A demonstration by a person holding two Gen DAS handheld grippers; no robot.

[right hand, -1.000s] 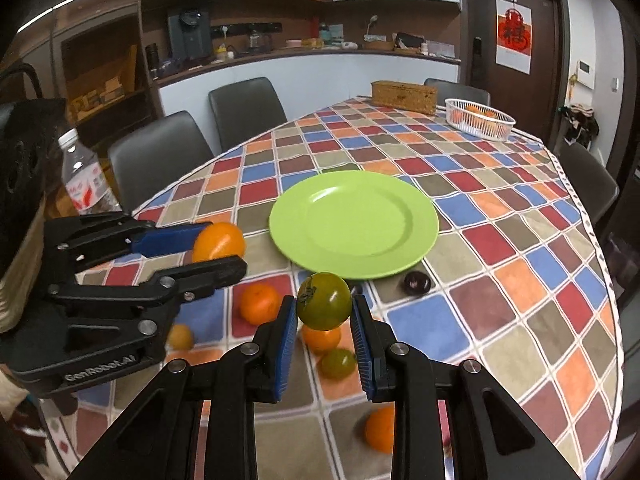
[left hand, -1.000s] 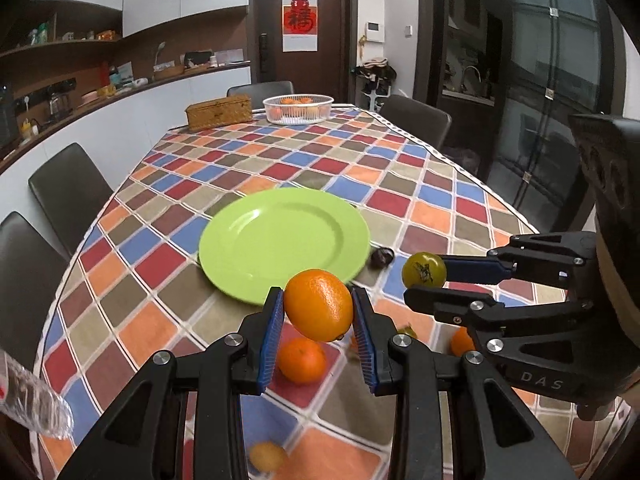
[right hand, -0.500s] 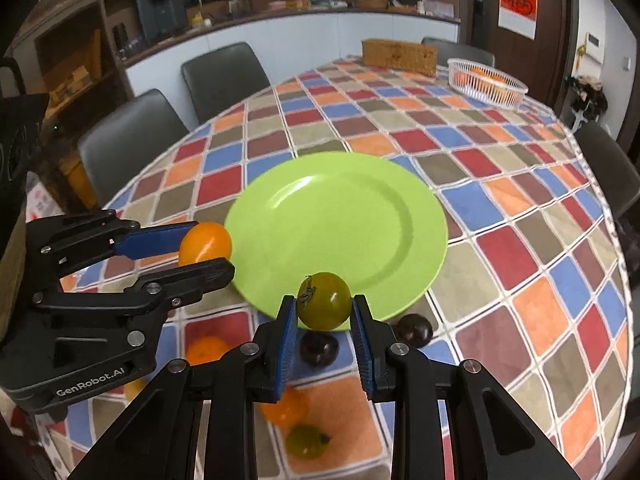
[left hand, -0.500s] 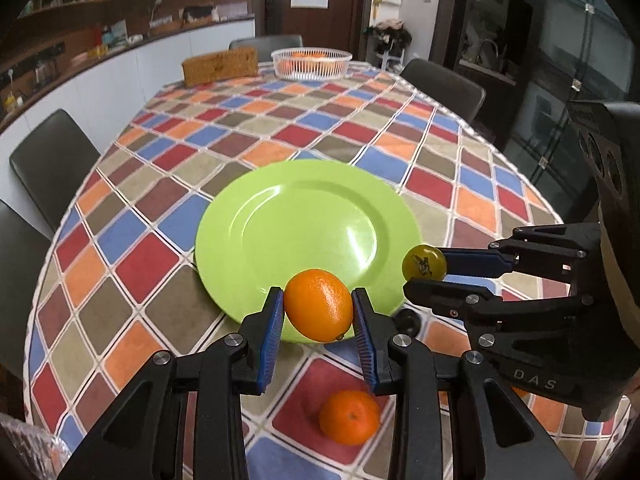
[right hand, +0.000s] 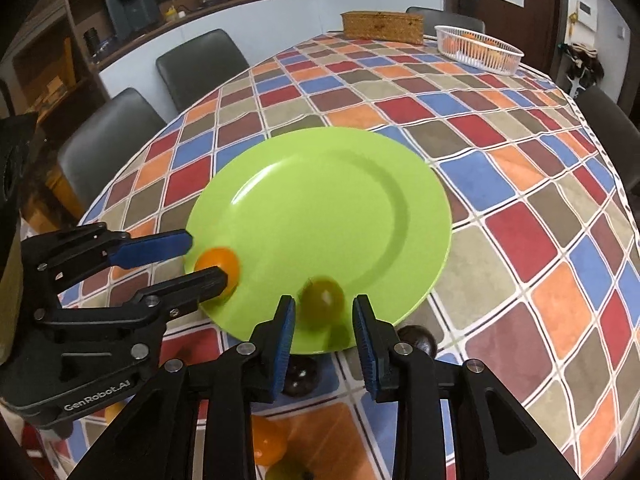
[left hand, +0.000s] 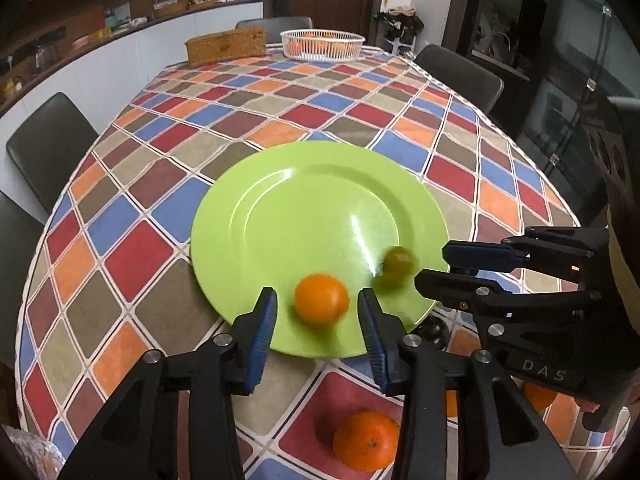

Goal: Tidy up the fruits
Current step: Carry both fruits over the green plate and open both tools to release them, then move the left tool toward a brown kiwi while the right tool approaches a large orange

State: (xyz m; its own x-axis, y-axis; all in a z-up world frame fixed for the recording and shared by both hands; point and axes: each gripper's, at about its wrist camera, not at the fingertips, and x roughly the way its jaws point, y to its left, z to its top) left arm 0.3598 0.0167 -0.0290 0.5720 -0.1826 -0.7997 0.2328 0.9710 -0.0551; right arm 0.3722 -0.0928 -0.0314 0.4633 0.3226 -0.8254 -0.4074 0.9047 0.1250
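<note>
Table (left hand: pixel 168 184): I am looking down on a long table under a chequered cloth in red, blue, orange and brown, with dark chairs along both long sides; the far half of the cloth is lying bare, giving me open room.
Green plate (left hand: pixel 320 216): it is sitting toward the near end of the table, round and glossy; most of its surface is free, and only its near rim is occupied.
Left gripper (left hand: pixel 316 322): its blue pads are spreading apart, standing clear on both sides of the fruit, with gaps showing.
Right gripper (right hand: pixel 323 324): its jaws are also parting, pads no longer touching the fruit between them.
Orange (left hand: pixel 322 299): round, bright, motion-blurred, lying at the plate's near rim between my left pads.
Green tomato (right hand: pixel 322 303): olive-green, blurred, at the plate's near rim, just beside the orange on its right.
Loose fruit: another orange (left hand: pixel 366 441) is resting on the cloth near the table's near edge; a dark round fruit (right hand: pixel 416 340) is sitting just off the plate's near rim.
Far end: a white basket (left hand: pixel 322 44) holding orange fruit and a woven box (left hand: pixel 226 46) are standing by the far edge.
</note>
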